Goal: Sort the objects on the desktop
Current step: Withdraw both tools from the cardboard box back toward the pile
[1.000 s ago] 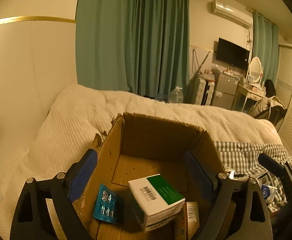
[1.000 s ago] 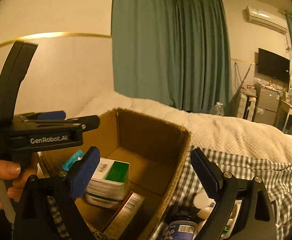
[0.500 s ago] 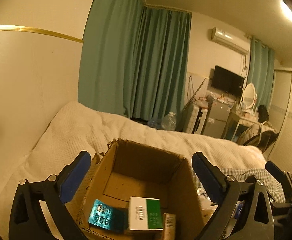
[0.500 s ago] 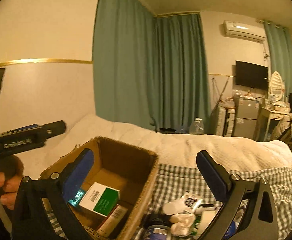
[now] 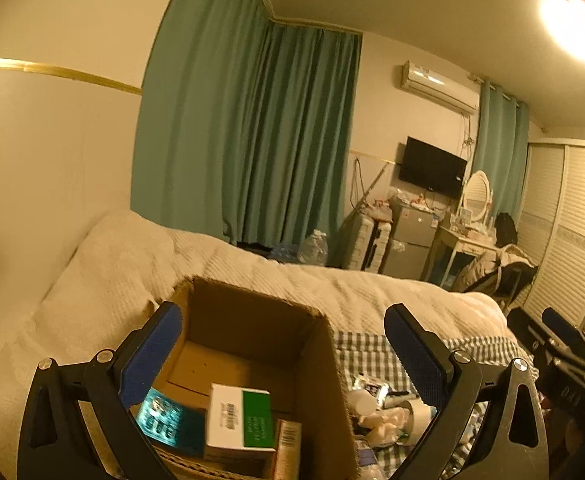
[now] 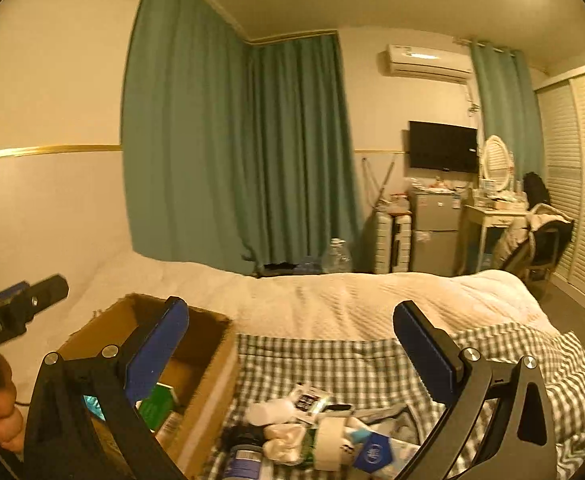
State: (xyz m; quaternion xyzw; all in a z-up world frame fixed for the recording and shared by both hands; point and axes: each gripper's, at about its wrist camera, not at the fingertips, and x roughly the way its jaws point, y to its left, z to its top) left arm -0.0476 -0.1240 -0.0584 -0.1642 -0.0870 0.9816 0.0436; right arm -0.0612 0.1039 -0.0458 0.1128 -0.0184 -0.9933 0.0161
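Cardboard box [image 5: 316,364] brown; white-and-green carton [image 5: 242,416] inside; teal blister pack [image 5: 168,420]; checked grey-white cloth [image 6: 356,364]; cream bedspread [image 6: 352,300]; green curtains [image 6: 232,152].

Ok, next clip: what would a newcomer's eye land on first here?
Probably the open cardboard box on the bed, with a green-and-white carton and a teal blister pack inside. To its right a heap of small items lies on a checked cloth. Green curtains fill the back wall.
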